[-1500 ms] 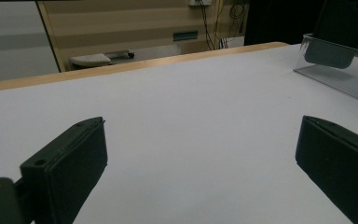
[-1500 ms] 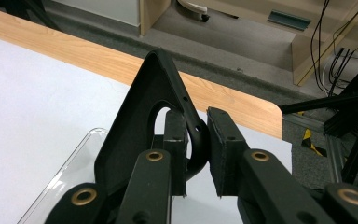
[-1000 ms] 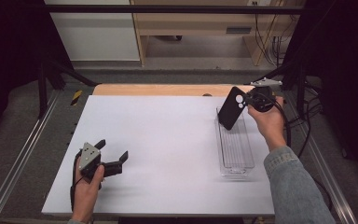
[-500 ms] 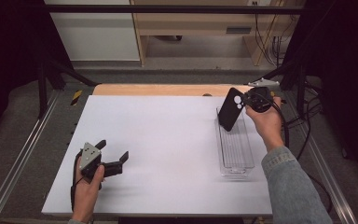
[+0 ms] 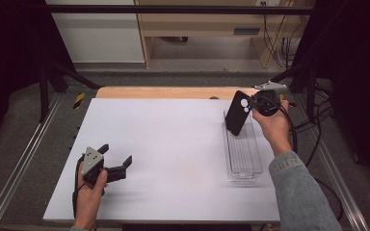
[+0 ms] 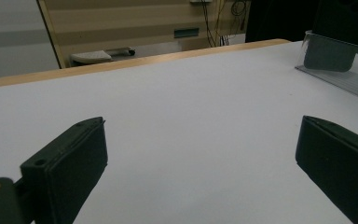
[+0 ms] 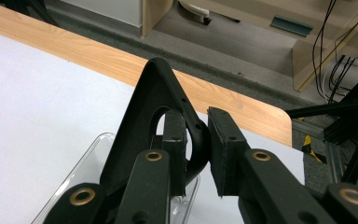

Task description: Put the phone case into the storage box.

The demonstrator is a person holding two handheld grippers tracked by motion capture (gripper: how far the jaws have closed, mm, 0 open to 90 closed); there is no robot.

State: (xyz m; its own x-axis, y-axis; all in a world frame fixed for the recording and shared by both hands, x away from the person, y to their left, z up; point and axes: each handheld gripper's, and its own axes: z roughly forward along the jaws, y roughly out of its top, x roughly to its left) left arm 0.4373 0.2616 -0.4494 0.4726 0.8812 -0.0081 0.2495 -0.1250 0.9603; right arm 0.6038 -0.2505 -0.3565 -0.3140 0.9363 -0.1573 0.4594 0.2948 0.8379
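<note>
While the left gripper [image 5: 116,163] rests low on the white tabletop [image 5: 173,144] near the front left corner, its two black, flat-faced rubbery jaws stand spread wide with nothing but bare matte surface between them, as the left gripper view shows. A grey three-cornered plate sits on top of it. A strip of pale wood [image 5: 164,92] edges the table's far side.

Further right, a clear plastic tray [image 5: 243,154] lies on the table, a long, narrow rectangle with ribbed floor and rounded corners, its length running from front to back.

Above the tray's far end, the right gripper [image 5: 251,107] pinches a black phone case [image 5: 237,112] at its upper edge. The case is a thin, smooth rectangle with rounded corners and a camera cutout showing two pale circles near its top. It hangs nearly upright, its long axis tilted with the top leaning right toward the hand, its lower end dipping into the tray. From the right gripper view, the jaws press together on the case's rim [image 7: 193,126] by the cutout.
</note>
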